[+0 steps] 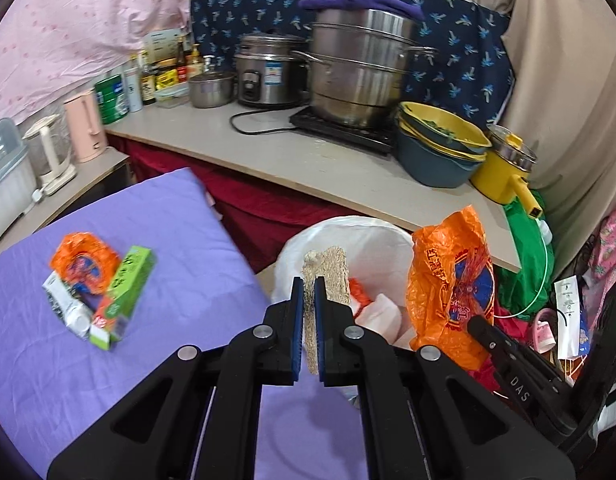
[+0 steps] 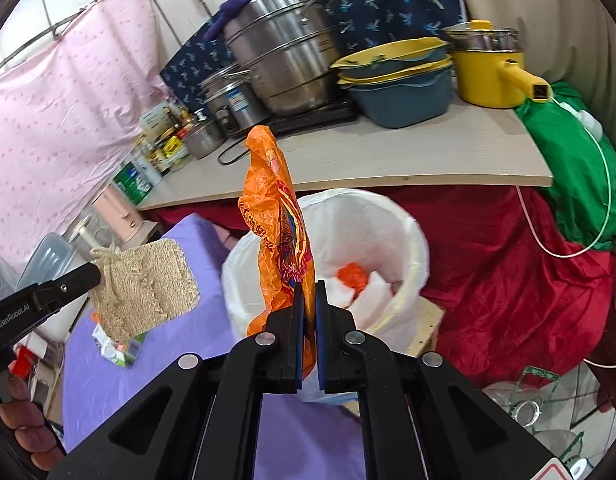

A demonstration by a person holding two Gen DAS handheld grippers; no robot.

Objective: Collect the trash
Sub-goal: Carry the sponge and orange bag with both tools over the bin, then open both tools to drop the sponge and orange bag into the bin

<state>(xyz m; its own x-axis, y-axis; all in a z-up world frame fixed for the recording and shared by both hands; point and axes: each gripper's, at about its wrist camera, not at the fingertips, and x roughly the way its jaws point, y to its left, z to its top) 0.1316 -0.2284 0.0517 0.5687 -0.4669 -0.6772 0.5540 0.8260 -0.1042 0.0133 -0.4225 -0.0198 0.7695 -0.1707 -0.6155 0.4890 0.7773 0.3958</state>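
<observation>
1. Left wrist view: the left gripper [image 1: 309, 280] is clamped on a tan loofah pad [image 1: 328, 276], seen edge-on between the blue pads, with the pad's upper part standing above the fingertips.
2. Left wrist view: the white-lined trash bin [image 1: 348, 236] sits directly beyond the fingertips, between the purple cloth [image 1: 168, 220] and the counter [image 1: 288, 156]. Orange and white scraps lie inside it.
3. Left wrist view: the right gripper [image 1: 474, 322] enters from the right edge, pinching a crumpled orange plastic bag [image 1: 448, 284] beside the bin.
4. Left wrist view: a heap of remaining trash [image 1: 96, 292] lies on the purple cloth at left: an orange wrapper, a green carton and white packets, blurred.
5. Right wrist view: the right gripper [image 2: 309, 284] is closed on the orange plastic bag [image 2: 276, 220], which stands upright above the jaws in front of the trash bin [image 2: 408, 236].
6. Right wrist view: the left gripper [image 2: 96, 272] reaches in from the left, holding the loofah pad [image 2: 148, 284] flat-on over the purple cloth [image 2: 196, 240]. Fingers of a person's hand [image 2: 16, 416] show at the lower left.
</observation>
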